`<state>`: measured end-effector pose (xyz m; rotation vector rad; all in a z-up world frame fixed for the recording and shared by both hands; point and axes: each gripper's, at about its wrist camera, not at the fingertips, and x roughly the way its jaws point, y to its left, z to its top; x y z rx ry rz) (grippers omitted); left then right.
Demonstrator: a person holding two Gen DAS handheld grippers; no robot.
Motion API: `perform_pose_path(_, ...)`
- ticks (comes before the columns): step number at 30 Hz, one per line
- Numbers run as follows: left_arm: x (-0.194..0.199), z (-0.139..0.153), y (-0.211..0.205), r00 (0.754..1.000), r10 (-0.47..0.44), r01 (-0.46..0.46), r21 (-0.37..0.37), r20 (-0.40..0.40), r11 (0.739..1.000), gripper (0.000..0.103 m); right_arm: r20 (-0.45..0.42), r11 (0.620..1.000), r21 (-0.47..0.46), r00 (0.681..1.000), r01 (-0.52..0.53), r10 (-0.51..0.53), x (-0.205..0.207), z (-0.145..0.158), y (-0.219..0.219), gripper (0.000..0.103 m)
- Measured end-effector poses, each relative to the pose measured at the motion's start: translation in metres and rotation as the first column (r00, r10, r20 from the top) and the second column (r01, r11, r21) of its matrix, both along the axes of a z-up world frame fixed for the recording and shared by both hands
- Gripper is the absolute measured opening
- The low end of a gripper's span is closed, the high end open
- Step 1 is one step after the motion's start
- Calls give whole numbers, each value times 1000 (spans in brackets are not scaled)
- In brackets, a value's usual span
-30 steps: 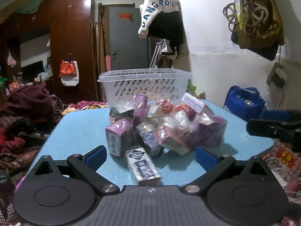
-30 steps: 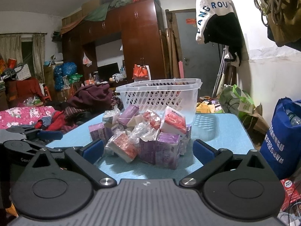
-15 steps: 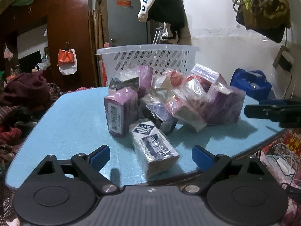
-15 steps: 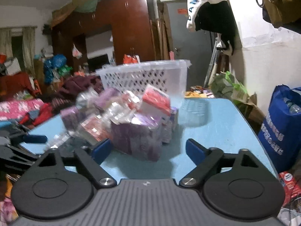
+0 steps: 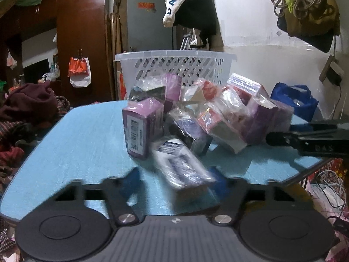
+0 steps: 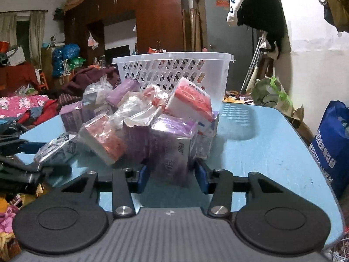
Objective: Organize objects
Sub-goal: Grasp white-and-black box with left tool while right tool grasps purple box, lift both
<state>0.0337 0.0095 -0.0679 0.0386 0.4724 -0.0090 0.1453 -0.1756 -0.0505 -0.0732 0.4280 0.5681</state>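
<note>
A pile of plastic-wrapped boxes (image 5: 207,111) lies on the blue table (image 5: 76,135) in front of a white perforated basket (image 5: 174,67). My left gripper (image 5: 176,181) has its blue fingers on either side of a dark blue-and-white box (image 5: 183,170) lying at the pile's near edge; the frame is blurred and the fingers look narrowed around it. My right gripper (image 6: 172,174) has its blue fingers pressed against both sides of a purple box (image 6: 172,148) at the pile's near side. The basket (image 6: 174,74) stands behind the pile.
The right gripper's body (image 5: 316,139) juts in at the right of the left wrist view. The left gripper (image 6: 19,159) shows at the left edge of the right wrist view. A blue bag (image 6: 333,148) stands right of the table. Clothes (image 5: 28,104) lie on the left.
Both grippers moved forward to the pile and their fingers closed in. The left now brackets the dark box, the right clamps the purple box.
</note>
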Motion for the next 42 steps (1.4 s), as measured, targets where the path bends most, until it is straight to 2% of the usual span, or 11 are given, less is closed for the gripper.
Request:
perform_pose_path(1,0,1,2,1000,0,0,-7,3,1000,48,-6,1000,6,1000,1,-1,-2,1,-4,49)
perform_pose_path(11,-7,3,12,999,-19,22,-46,46,999,46,-30,998,22,998,61,-61,-5,6,-28,49)
perform_pose_path(17,-15,22,20,994,-10,17,-55,110,998,46,-18,996,53,998,68,-67,-12,18,-38,49)
perform_pose_path(23,-5,55,26,982,-26,40,-73,186,997,46,51,995,95,998,32,-37,-6,54,-31,49)
perform_pose_path(28,52,112,37,970,-25,52,-103,240,993,46,154,995,101,988,-24,8,41,107,4,49)
perform_pose_path(32,136,152,53,976,-1,31,-131,219,991,46,178,996,57,982,-68,56,108,140,48,48)
perform_pose_path(35,200,161,65,989,30,-8,-147,148,989,46,156,999,-2,987,-49,49,154,149,81,48)
perform_pose_path(38,236,152,71,994,47,-31,-160,94,987,46,108,998,-52,993,-46,51,185,144,99,49)
perform_pose_path(40,247,146,70,996,26,-13,-144,89,990,53,100,995,-91,994,-33,43,195,139,108,55)
perform_pose_path(41,251,144,68,996,21,-9,-129,87,992,60,92,995,-99,995,-29,38,195,137,109,76)
perform_pose_path(42,252,141,68,996,32,-22,-123,81,992,81,96,995,-97,995,-14,23,191,135,107,97)
